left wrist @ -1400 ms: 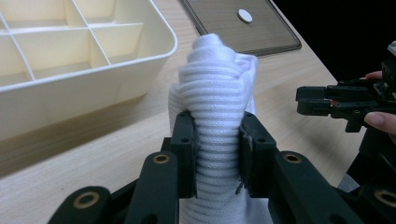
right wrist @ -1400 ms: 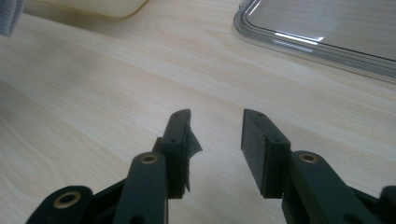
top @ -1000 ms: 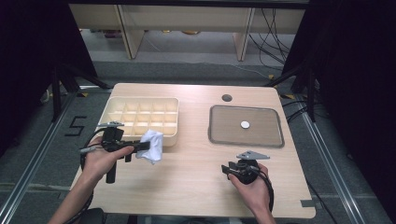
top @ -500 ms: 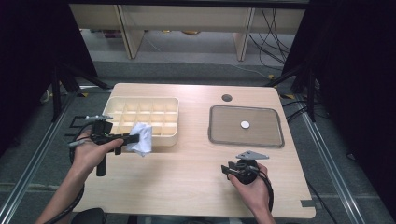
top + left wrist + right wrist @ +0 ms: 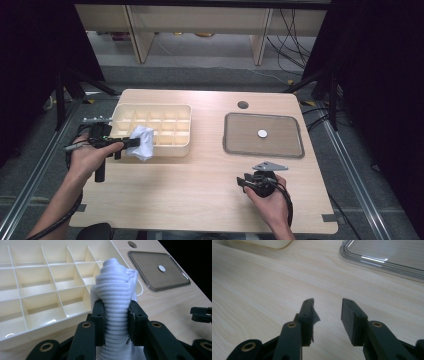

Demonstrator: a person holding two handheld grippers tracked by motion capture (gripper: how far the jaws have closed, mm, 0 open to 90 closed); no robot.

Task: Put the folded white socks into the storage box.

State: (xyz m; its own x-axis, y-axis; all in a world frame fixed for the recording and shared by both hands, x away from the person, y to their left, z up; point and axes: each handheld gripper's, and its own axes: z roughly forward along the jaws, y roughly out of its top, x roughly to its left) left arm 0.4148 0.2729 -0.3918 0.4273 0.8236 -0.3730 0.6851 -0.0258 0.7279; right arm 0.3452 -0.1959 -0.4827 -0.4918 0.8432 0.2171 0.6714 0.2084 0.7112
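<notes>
High view: the left gripper (image 5: 131, 143) is seen clamped on a rolled white sock (image 5: 142, 142), which is carried just above the near wall of the cream divider box (image 5: 151, 112), towards its near right cells. The right gripper (image 5: 245, 181) is rested on the table (image 5: 200, 175) near the front edge, well apart from the box, with nothing held. A grey tray (image 5: 295, 150) with a small white disc (image 5: 262, 133) is seen farther back on the right.

Left gripper view: the sock (image 5: 116, 290) is seen pinched low down between the two pads, upright, with its rolled top standing free above them. The box (image 5: 37, 285) lies behind and to the left, its cells empty. For a good placement, the roll should be centred over one cell before it is lowered, so that no dividing wall is caught under it. The grip is judged best kept firm until the sock's lower end is inside the cell; if the sock is let go early, it may well unroll or be draped over the rim. A straight descent is advised, and the jaws should be opened only once the sock is seated.

Right gripper view: the jaws are seen standing apart over bare wood, with nothing between them. The tray's rim (image 5: 372, 261) is seen ahead. This hand is best kept where it is, clear of the box.
</notes>
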